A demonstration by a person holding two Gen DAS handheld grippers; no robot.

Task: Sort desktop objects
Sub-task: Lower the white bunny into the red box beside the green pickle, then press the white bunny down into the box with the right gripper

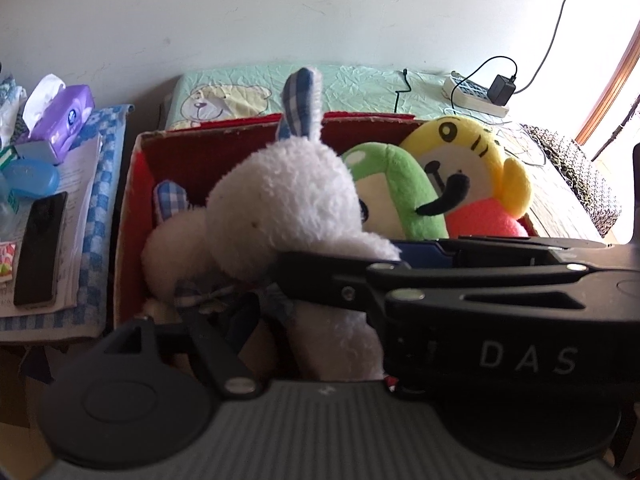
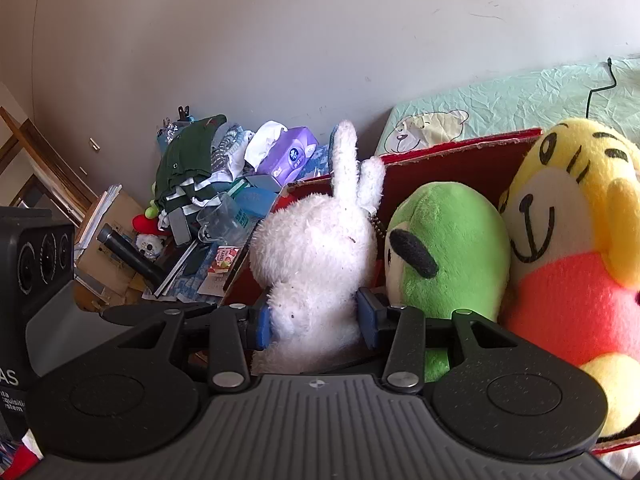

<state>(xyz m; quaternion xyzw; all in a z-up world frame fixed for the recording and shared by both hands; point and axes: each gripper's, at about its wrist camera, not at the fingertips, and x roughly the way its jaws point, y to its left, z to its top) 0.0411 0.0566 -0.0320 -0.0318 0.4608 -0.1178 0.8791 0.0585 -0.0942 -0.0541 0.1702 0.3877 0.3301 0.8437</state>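
Currently: right gripper point(image 2: 316, 326) clenched on white plush rabbit point(image 2: 316, 248), blue pads point(image 2: 262, 326) pressing both flanks, inside red cardboard box point(image 2: 452, 160) beside green plush point(image 2: 448, 252). Left gripper point(image 1: 256, 312): jaw state indeterminate; rabbit directly ahead.

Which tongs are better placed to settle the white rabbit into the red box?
Right. The right tongs clamp the white rabbit at its body, above the red box; the left tongs' grip cannot be seen.

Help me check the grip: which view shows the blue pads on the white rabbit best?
The right wrist view: both pads press the white rabbit from either side. The left wrist view shows only one blue pad edge behind the rabbit.
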